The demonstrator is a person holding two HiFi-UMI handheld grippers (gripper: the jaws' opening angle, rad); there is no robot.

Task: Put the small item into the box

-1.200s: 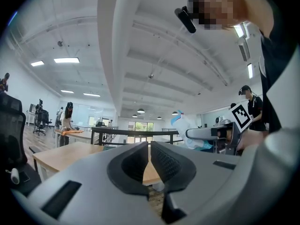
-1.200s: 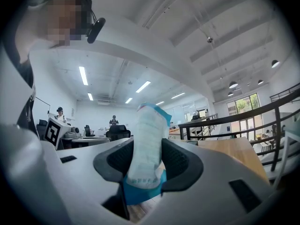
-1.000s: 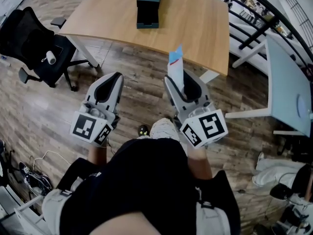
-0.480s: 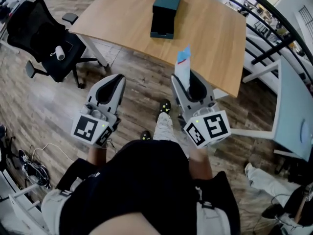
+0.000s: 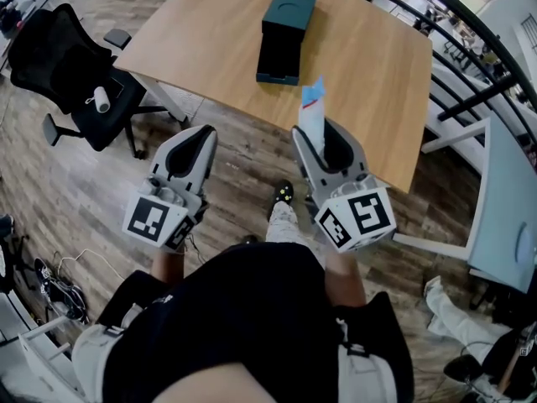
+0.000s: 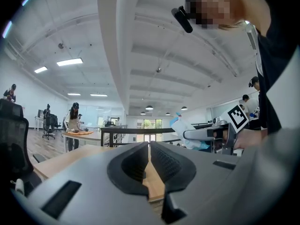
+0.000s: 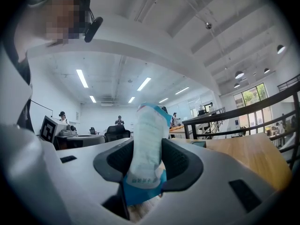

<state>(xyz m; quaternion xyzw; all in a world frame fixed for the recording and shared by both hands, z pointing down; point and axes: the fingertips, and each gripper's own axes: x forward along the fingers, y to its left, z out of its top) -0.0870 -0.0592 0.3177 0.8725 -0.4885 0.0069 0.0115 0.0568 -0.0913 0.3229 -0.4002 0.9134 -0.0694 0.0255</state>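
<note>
head view: one packet (image 5: pixel 312 122) in right gripper (image 5: pixel 321 141), one box (image 5: pixel 285 23) on table (image 5: pixel 210 44).

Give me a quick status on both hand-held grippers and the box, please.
Right hand-held gripper shut on white-and-blue packet. Left hand-held gripper shut, empty. Dark box on table ahead, path unobstructed.

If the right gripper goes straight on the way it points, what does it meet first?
Probably the table's near edge, packet first; if it clears that, the box. Height is unclear.
</note>
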